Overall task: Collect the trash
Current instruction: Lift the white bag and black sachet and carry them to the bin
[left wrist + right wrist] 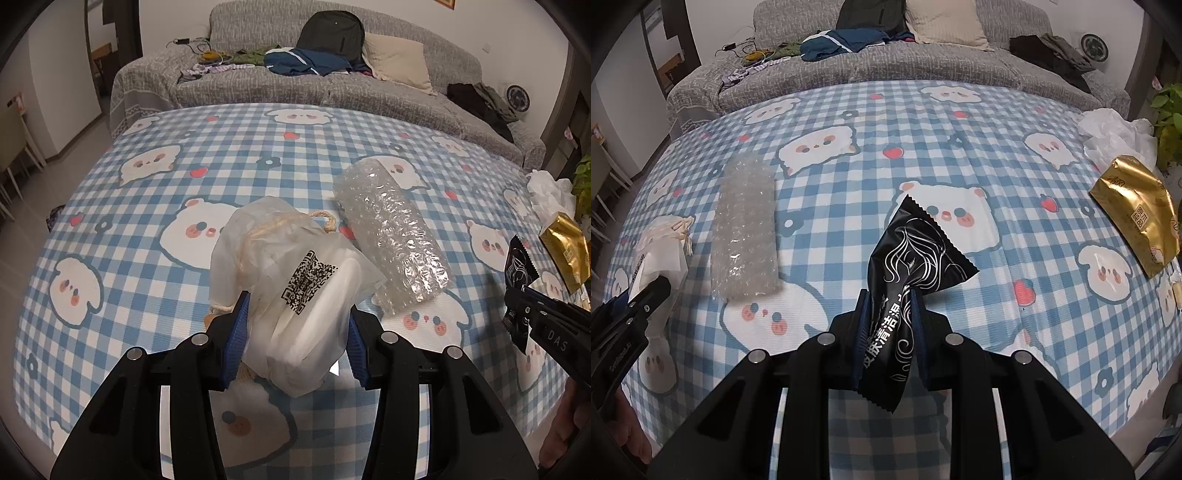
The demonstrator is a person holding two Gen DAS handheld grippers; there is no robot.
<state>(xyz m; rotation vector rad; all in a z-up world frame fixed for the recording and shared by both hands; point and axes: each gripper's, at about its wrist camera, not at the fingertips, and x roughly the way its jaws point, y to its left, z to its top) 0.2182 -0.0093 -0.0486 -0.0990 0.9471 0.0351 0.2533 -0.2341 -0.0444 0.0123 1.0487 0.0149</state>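
Trash was clamped in both your grippers: the left gripper [295,332] pinched a white bag [291,280], the right gripper [888,325] a black sachet [916,266]. Bubble wrap [391,236] lay at two o'clock on the checked tablecloth [221,162], the gold packet [1137,214] farther right.

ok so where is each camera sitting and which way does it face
Left wrist: on the left gripper, looking down over the checked table toward the sofa; jaws clamp a white bag; right gripper at right.
Right wrist: on the right gripper, same direction; jaws clamp a black wrapper; left gripper at left.
Shared: bubble wrap, gold packet.
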